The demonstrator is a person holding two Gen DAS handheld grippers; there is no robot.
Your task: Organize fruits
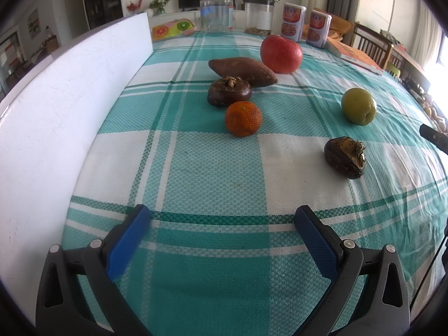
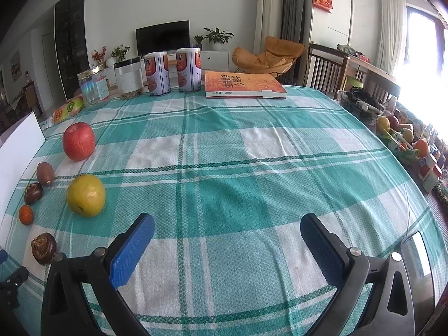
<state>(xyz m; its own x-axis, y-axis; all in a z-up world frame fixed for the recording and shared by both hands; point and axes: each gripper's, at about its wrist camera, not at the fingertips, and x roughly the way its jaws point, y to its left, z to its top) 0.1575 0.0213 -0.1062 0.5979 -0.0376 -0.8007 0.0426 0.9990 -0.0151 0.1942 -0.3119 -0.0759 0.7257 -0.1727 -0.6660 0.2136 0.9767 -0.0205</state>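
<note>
Fruit lies scattered on the worktop under a teal-and-white checked cloth (image 1: 212,168). Seen from the left wrist, the left gripper (image 1: 222,218) hangs low over the cloth with its blue pads spread wide and nothing between them. Ahead of it sits a small orange mandarin (image 1: 243,118), just beside a dark brown water chestnut (image 1: 229,91). Behind that chestnut lies a long reddish-brown sweet potato (image 1: 242,71), and a round red apple (image 1: 281,53) stands close to its far end. Off to the right, a yellow-green round fruit (image 1: 358,106) sits apart, with a second dark water chestnut (image 1: 345,156) nearer the gripper. A tall white board (image 1: 64,106) runs along the left edge, and a clear glass jar with a gold lid (image 1: 216,11) stands at the far side.

From the right wrist, the right gripper (image 2: 226,225) is likewise spread wide and empty, over bare cloth. All the fruit lies to its left: the apple (image 2: 78,141) farthest, then the sweet potato (image 2: 45,173), chestnut (image 2: 33,193) and mandarin (image 2: 25,215) down the edge, the yellow-green fruit (image 2: 86,195) closest to the left pad, and the other chestnut (image 2: 44,248) near the bottom corner. An orange-covered book (image 2: 243,85) lies at the far end beside two printed tins (image 2: 173,73).
</note>
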